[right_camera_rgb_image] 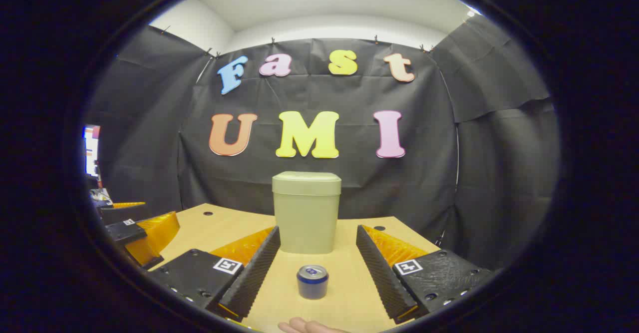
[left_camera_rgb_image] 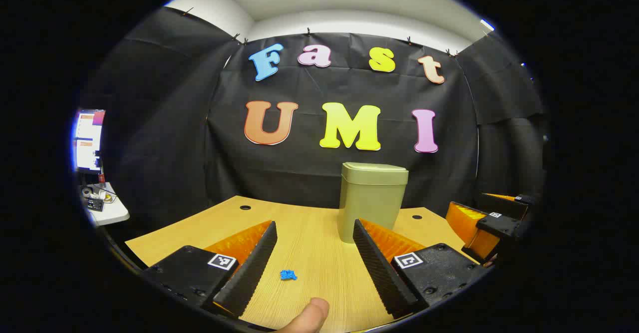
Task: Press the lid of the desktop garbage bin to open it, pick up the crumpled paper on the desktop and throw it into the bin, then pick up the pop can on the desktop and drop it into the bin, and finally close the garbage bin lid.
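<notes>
With the bin (right_camera_rgb_image: 306, 212) lid down, both grippers, left (left_camera_rgb_image: 314, 260) and right (right_camera_rgb_image: 318, 265), hold jaws wide; paper (left_camera_rgb_image: 288, 274) and can (right_camera_rgb_image: 312, 281) sit before it. An off-centre press could shove the bin away.

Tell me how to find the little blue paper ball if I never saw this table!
Look at the wooden desk with the tall green garbage bin at its back. Come toward the near edge, between the left gripper fingers. The crumpled paper is the tiny bright blue lump lying there alone, far smaller than the bin or the pop can.
</notes>
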